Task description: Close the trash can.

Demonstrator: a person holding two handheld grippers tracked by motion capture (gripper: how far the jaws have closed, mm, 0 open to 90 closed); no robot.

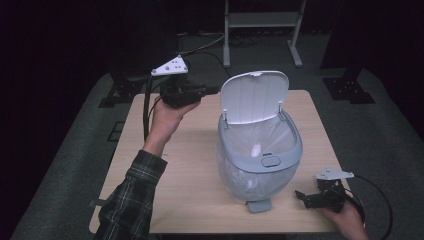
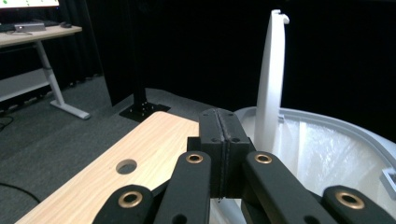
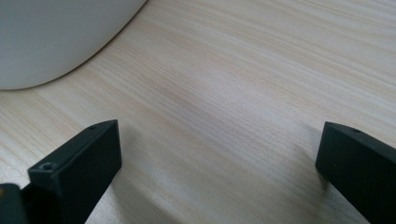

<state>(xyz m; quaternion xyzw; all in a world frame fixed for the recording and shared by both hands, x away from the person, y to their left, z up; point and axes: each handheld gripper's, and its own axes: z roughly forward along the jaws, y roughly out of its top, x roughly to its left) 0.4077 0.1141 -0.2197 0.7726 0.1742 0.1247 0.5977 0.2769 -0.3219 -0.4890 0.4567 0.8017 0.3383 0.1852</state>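
Note:
A pale grey pedal bin [image 1: 235,172] stands on the wooden table [image 1: 185,175], its white lid [image 1: 255,97] raised upright. A clear liner lines it, and a small white crumpled piece [image 1: 255,149] lies inside. My left gripper [image 1: 214,90] is held up in the air just left of the lid, jaws shut with nothing between them. In the left gripper view the shut gripper [image 2: 223,126] points past the lid's edge [image 2: 272,70] toward the bin's rim [image 2: 327,119]. My right gripper [image 1: 300,196] rests low by the bin's right side, open. Between the jaws of that gripper [image 3: 219,144] lies bare wood.
The bin's foot pedal [image 1: 259,205] sticks out toward the table's front edge. The bin's curved wall [image 3: 56,32] is close to the right gripper. A cable hole [image 2: 126,166] sits in the tabletop. A white-legged desk frame [image 1: 262,30] stands on the floor behind the table.

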